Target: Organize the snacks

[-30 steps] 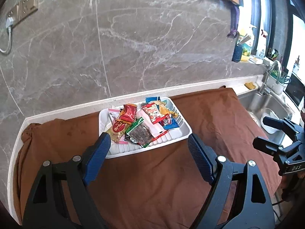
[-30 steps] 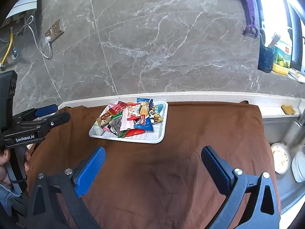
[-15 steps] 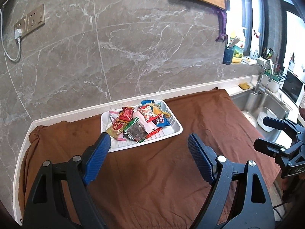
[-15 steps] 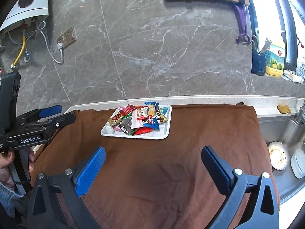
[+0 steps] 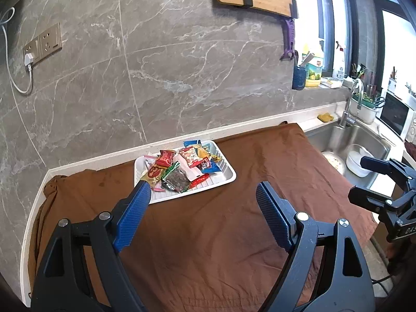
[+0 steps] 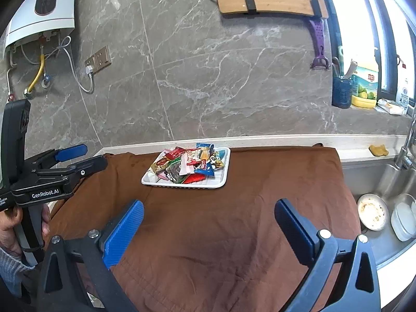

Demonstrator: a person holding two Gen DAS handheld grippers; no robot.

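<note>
The room was a kitchen w/ a grey stone wall, and a brown cloth point(image 5: 234, 234) covered the bench point(image 5: 33, 223). On the left, the left gripper point(image 5: 202, 196) hung low over the cloth, near the tray's front edge. Its blue fingers point(image 5: 132, 217) were spread wide w/ nothing between them, prob. so a packet could fit in.

In the middle, a white tray point(image 6: 223, 171) sat near the wall. The snacks point(image 6: 186, 165) lay heaped inside it, some on top of others, none out on the cloth. So they were all in one spot, but mixed up, not in rows.

On the right, the right gripper point(image 6: 209, 212) hung further back, also spread wide and empty. Past the cloth was the sink point(image 6: 384, 182) w/ dishes in it.
</note>
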